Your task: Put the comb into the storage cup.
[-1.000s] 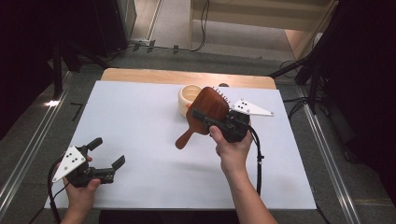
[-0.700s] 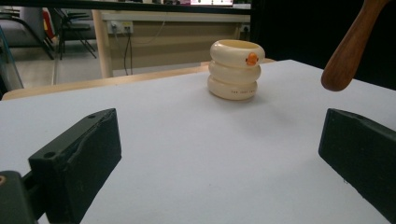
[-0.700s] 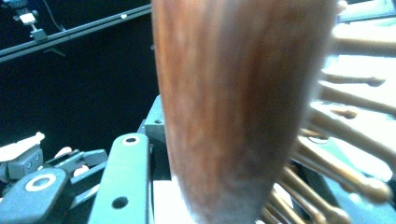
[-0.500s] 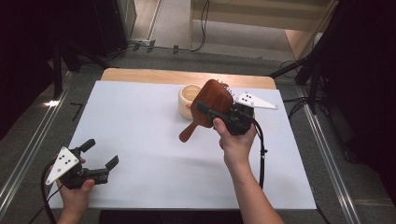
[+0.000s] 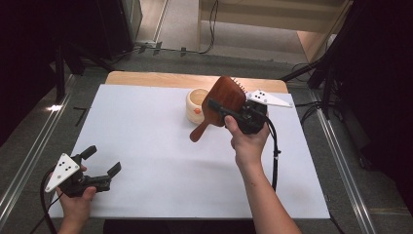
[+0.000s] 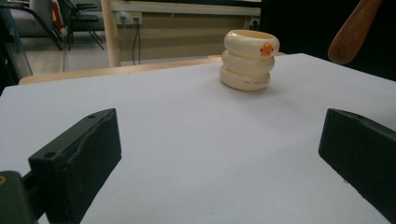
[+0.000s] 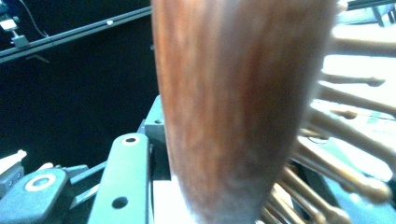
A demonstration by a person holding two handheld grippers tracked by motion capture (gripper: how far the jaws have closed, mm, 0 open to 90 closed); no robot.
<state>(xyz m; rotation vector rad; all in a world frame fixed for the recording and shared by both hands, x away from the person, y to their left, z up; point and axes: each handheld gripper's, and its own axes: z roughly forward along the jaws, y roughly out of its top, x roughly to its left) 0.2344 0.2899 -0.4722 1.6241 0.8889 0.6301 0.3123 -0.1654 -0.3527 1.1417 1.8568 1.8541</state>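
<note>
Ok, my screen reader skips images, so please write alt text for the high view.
The right gripper holds a wooden hairbrush lifted beside a cream cup on a white table. The left gripper rests open near the front left corner.

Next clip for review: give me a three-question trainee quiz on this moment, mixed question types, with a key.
1. True or false: the right claw holds the wooden hairbrush clear of the white table.
2. Multiple choice: the left claw is A) shut on the cream ringed cup, B) open with nothing between its jaws, C) shut on the brush handle.
3. Short answer: which end of the hairbrush hangs free of the claw?

Key
1. True: the brush is gripped by its head, tilted, beside the cup.
2. B: the left gripper view shows bare tabletop between its jaws.
3. The handle, pointing down and left in the high view.
</note>
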